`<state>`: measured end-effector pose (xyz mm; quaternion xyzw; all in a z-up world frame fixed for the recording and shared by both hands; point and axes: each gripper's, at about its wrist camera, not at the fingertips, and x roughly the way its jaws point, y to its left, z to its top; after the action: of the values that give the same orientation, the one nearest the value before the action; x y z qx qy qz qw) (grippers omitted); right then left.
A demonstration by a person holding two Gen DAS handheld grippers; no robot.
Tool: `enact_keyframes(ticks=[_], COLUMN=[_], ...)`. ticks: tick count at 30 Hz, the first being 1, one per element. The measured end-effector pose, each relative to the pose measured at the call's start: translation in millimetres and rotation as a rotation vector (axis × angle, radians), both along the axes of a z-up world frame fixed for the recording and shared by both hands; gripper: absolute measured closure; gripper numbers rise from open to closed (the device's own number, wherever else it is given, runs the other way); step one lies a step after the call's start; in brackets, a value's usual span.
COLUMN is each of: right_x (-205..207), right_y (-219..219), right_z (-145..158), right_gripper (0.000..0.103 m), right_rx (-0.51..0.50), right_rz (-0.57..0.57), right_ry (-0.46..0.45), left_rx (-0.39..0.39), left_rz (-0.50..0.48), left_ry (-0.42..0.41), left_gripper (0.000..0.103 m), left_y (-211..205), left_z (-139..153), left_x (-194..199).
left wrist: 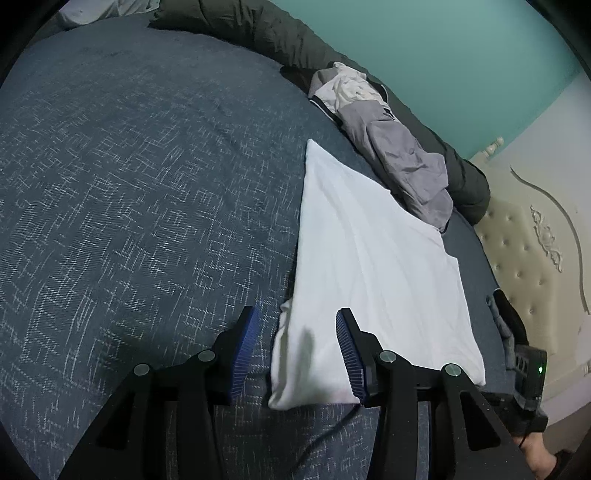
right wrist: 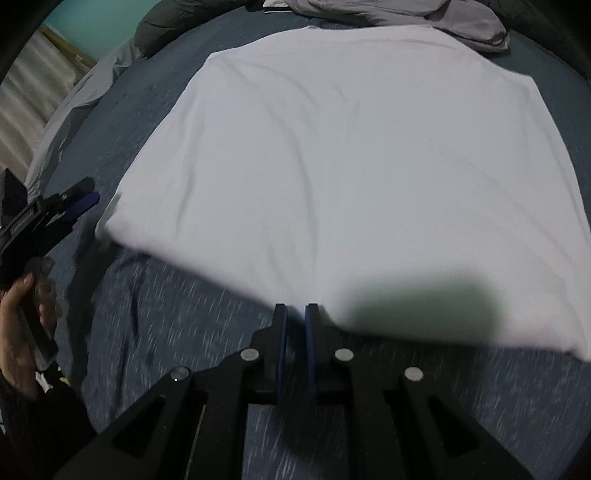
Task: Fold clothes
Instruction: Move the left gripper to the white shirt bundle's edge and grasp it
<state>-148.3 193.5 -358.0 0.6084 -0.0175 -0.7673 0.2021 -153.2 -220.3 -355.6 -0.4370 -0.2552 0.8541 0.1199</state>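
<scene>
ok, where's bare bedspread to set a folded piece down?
Biggest free patch: blue bedspread left of the white garment, up to the dark duvet roll. A narrower strip lies between the garment's near edge and the right gripper. Crowded: far side, where the grey clothes pile sits against the duvet.

The bed (left wrist: 129, 184) wears a dark blue cover flecked with pale threads and fills most of the left wrist frame. A white garment (left wrist: 369, 266) lies flat at centre right. Above it, upper right, sits a crumpled grey garment (left wrist: 402, 147), lying against a dark green quilt (left wrist: 266, 33) rolled along the top edge.
</scene>
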Motion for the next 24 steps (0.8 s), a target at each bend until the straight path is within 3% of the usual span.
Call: enact_keyframes(ticks=[2,5,12,24], right_x=[2,7,11,16], right_y=[3,24,104,136], right_z=[-2,12,43,7], right_gripper=[0.094,0.094,0.094,0.094], right_rx=[-0.014,-0.066,-0.149,-0.303], right_rz=[-0.003,-0.049,-0.216,-0.364], right_ry=[-0.017,0.03,0.146,0.165], left_rx=[0.011,0.028,0.049,0.112], left_rz=[-0.002,-0.004,-0.001,0.006], left_ry=[-0.004,-0.018,-0.062,-0.128], left_gripper=[0.054,0.047,0.042,0.039], left_y=[1,2,2,9], left_z=[1,0,-7,-32], left_x=[2,7,18,15])
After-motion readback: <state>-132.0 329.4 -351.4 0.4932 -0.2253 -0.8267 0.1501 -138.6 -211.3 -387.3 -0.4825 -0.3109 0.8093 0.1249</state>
